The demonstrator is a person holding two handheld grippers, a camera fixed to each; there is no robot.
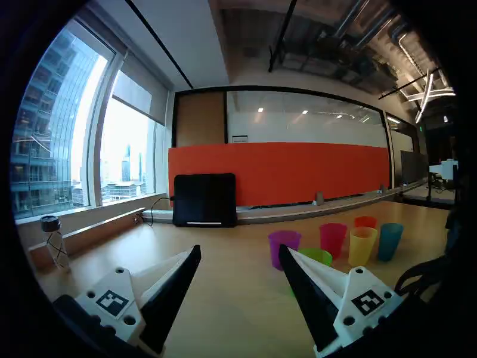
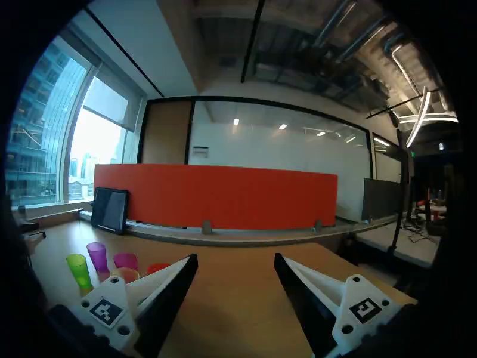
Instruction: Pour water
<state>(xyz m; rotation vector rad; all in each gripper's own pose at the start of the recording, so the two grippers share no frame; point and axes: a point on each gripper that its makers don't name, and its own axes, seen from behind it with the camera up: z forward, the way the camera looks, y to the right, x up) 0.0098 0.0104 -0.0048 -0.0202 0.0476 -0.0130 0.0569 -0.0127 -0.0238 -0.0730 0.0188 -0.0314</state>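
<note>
My left gripper (image 1: 238, 280) is nearest, its two fingers spread wide along the bottom of the frame, with nothing between them but bare table (image 1: 238, 325). My right gripper (image 2: 235, 280) is just as wide apart and just as empty, low in the right gripper view.

Past my left gripper's right-hand finger, right of centre, stand the cups (image 1: 333, 238). A purple cup (image 1: 284, 246) is closest, a green cup (image 1: 319, 256) sits partly behind the fingertip, and pink, yellow, red and teal ones are packed close behind. In the right gripper view the same cluster sits at lower left. All stand upright, mouths up.

At the far left edge of the left gripper view a clear bottle (image 1: 53, 241) with a dark cap stands on the wooden ledge (image 1: 107, 224) under the window, well apart from the cups. Its long axis is vertical, cap on top. I cannot tell how full it is.

I judge the cups to be thin plastic: light, smooth, and easy to tip or squash, so I would pinch one at mid-wall, gently. The bottle looks the heavier thing. I would take it across the body below the neck, where the sides run straight.
</note>
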